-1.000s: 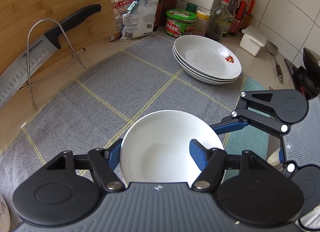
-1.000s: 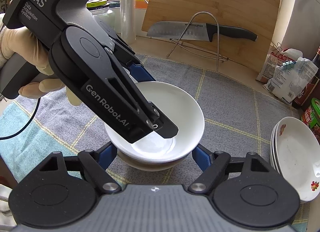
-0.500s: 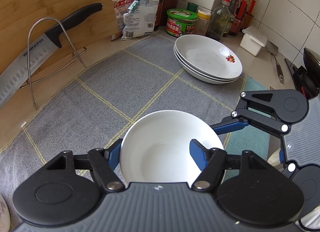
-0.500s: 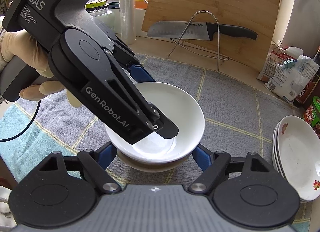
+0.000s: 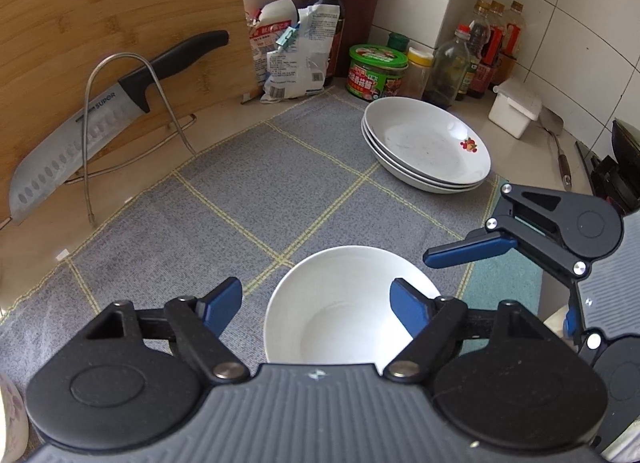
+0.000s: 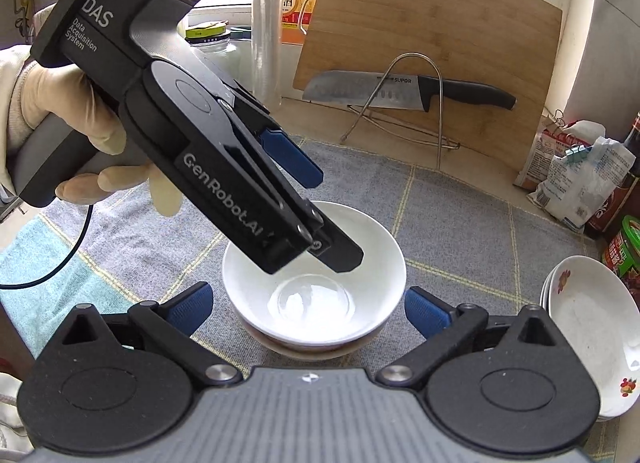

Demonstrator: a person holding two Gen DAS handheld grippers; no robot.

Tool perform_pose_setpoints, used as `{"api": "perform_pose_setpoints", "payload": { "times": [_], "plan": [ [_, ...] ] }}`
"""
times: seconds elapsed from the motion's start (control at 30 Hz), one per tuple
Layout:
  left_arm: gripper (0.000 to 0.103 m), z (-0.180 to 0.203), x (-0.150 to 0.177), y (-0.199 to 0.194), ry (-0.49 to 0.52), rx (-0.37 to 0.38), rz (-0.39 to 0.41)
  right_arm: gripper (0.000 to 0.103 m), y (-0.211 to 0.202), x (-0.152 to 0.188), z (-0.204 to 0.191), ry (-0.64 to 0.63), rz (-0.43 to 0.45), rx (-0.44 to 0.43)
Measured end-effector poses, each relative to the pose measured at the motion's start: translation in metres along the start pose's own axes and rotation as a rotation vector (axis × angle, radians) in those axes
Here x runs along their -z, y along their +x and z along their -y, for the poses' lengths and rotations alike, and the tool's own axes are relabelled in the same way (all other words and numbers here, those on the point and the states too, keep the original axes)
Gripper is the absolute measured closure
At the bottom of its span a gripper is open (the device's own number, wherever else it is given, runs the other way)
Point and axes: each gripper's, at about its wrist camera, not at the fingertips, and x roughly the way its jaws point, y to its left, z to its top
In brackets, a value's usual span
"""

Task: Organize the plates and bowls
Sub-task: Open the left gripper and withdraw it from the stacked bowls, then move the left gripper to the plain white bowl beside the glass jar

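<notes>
Grey cloth with yellow grid lines (image 5: 240, 199) covers the kitchen worktop (image 5: 132, 179), with a bamboo cutting board (image 6: 432, 43) and a black-handled knife (image 6: 404, 88) on a wire rack at the back. Near the front edge sits the white ceramic bowl (image 6: 316, 295), nested on top of another bowl whose brownish rim (image 6: 304, 351) peeks out beneath it. Off to the side, well apart, stands a stack of white shallow plates with a small red flower print (image 5: 428, 147).

Both tongs have just been opening. The left tongs (image 5: 316, 303) stand apart with one blue pad inside the bowl and the other outside, neither pressing the wall. The right tongs (image 6: 308, 307) gape wide to either side of the bowl, clear of it (the bowl rests on its own).

Judged from this, the bowl is being released onto its stack. To do it well, lift both tongs straight up and back so no pad catches the rim and tips the bowl off centre
</notes>
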Motion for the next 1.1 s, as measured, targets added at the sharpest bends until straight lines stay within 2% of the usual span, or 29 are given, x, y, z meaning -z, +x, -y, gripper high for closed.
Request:
{"api": "perform_pose_setpoints", "payload": {
  "times": [0.27,0.47,0.63,0.87,1.1],
  "plan": [
    [0.012,0.002,0.018,-0.033,-0.059,-0.103,0.08,0.0,-0.006,0.004,-0.005,0.009,0.02,0.009],
    [0.011,0.009,0.034,-0.056,-0.073,-0.185,0.131,0.0,-0.005,0.0,-0.009,0.002,0.02,0.016],
    [0.006,0.003,0.05,-0.076,-0.176,-0.224,0.192,0.0,-0.005,-0.004,-0.017,0.004,0.027,0.013],
    [0.005,-0.018,0.082,-0.1,-0.347,-0.281,0.248,0.0,-0.002,-0.017,-0.036,-0.015,0.056,0.001],
    [0.005,-0.045,0.112,-0.126,-0.41,-0.358,0.231,0.0,0.006,-0.037,-0.067,-0.069,0.077,-0.033]
  ]
}}
